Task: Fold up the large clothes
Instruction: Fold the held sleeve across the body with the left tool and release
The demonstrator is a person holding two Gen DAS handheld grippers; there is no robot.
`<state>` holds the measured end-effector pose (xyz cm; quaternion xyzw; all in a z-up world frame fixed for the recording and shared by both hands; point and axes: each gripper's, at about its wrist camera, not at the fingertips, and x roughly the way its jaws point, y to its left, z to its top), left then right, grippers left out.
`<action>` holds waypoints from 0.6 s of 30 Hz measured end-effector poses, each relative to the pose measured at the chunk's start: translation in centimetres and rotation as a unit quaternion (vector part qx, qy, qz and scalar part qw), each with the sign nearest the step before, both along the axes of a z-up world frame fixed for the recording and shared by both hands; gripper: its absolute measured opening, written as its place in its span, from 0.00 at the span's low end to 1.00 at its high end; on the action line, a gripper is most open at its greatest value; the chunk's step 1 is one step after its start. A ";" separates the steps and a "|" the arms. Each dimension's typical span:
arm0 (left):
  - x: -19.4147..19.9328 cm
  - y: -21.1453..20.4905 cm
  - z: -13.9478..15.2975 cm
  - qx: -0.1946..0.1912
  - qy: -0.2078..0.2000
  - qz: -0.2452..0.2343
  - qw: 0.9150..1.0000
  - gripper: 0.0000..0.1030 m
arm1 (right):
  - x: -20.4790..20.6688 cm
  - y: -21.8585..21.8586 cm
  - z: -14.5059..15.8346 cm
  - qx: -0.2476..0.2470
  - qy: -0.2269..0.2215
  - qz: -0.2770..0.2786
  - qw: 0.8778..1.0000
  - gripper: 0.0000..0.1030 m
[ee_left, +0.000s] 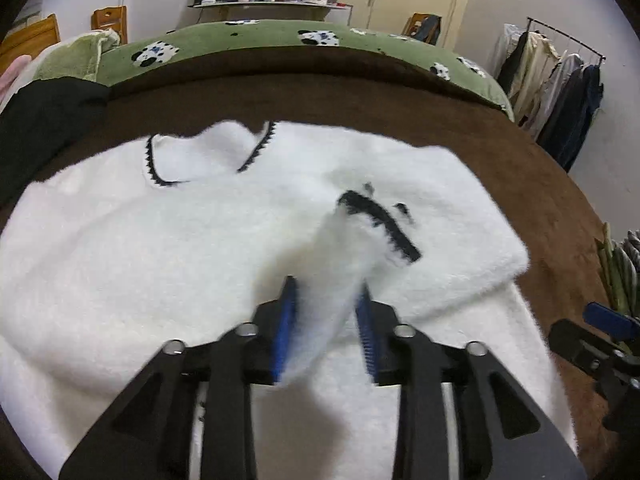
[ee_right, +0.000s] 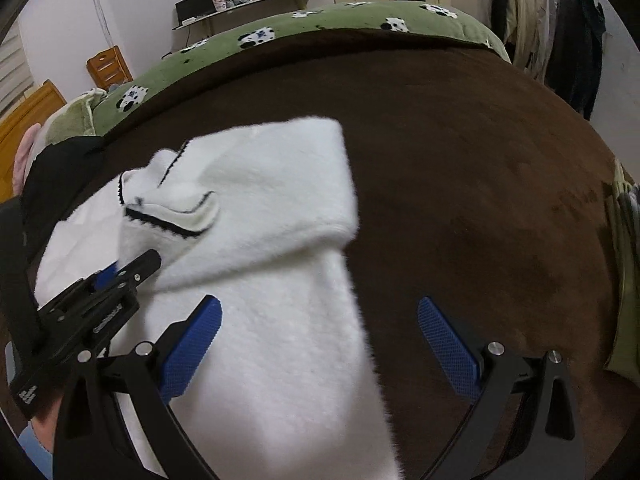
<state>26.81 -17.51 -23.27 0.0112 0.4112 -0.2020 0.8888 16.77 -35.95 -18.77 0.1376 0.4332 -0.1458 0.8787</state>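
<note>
A fluffy white sweater [ee_left: 132, 248] lies spread on the brown blanket [ee_left: 360, 92], its black-trimmed collar [ee_left: 200, 156] at the far end, away from the left gripper [ee_left: 326, 320], so its long axis runs from the jaws straight out toward the green panda-print quilt [ee_left: 240, 46]. One sleeve [ee_left: 344, 264], with a black-edged cuff [ee_left: 380, 228], is folded across the body and runs out from between the left gripper's blue pads [ee_left: 286, 328]; its cuff points away and to the right. The sleeve fabric fills the gap between those pads and looks to touch both, though the jaws stand partly apart, so it reads as a loose hold rather than a hard clamp.

The right gripper [ee_right: 320, 340] stands wide open, nothing pinched: its left pad hangs over the sweater's lower body, its right pad over bare blanket, and the garment's right edge runs up between them.

The right wrist view alone shows the sweater's folded side edge and the left gripper from outside, nosed into the sleeve just short of the cuff, plus a bit of the person's hand [ee_right: 42, 432] at the lower left. The left wrist view alone shows the full collar and the sleeve between the pads; the right gripper only peeks in at its right edge.
</note>
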 end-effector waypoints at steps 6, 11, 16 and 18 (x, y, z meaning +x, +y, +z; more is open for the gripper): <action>0.0 -1.1 0.6 -0.018 0.006 -0.024 1.000 0.65 | 0.4 -0.7 -0.7 0.009 0.001 -0.006 1.000 0.94; -0.2 0.4 4.1 -0.038 -0.014 -0.028 0.999 0.89 | 1.3 0.0 0.6 0.016 -0.008 0.015 1.000 0.94; 0.4 4.4 6.5 -0.006 -0.011 -0.024 1.000 0.93 | 3.4 1.2 1.5 0.059 -0.019 0.044 0.997 0.94; 1.2 6.2 6.3 0.025 0.000 -0.012 1.000 0.94 | 4.7 2.1 1.7 0.068 -0.025 0.062 0.995 0.94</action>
